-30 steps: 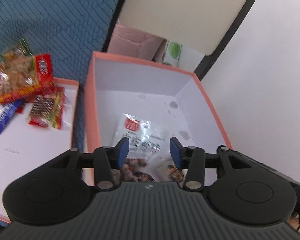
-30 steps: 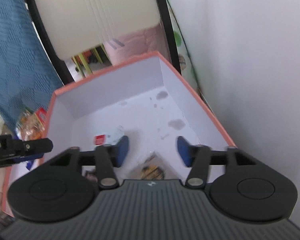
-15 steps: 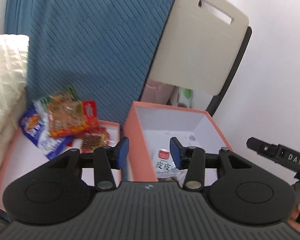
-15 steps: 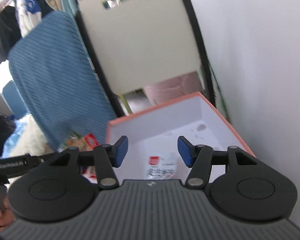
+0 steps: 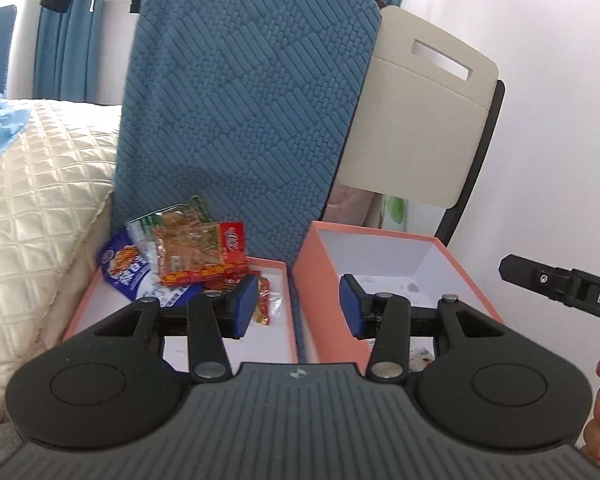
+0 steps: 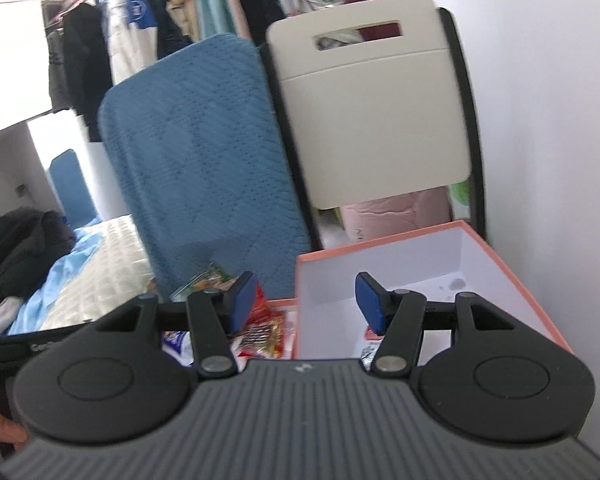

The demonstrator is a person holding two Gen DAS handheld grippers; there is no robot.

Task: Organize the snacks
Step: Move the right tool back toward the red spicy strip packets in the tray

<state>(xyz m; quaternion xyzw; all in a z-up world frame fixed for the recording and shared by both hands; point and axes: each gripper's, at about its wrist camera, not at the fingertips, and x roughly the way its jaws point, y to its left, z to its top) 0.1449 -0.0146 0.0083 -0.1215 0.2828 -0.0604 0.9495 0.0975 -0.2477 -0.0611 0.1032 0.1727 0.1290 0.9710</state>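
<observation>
The left hand-held gripper (image 5: 298,306) is held spread and empty. A heap of crinkly plastic snack packets (image 5: 188,252) lies ahead to its left in a shallow salmon-edged cardboard lid (image 5: 280,344). A deep salmon cardboard box (image 5: 324,280) sits ahead-right. The right hand-held gripper (image 6: 306,308) — likewise spread, nothing pinched — is held before that box.

two salmon boxes sit side by side: shallow lid (image 5: 94,298) with snacks (image 5: 188,254), deep box (image 5: 326,276).
</observation>
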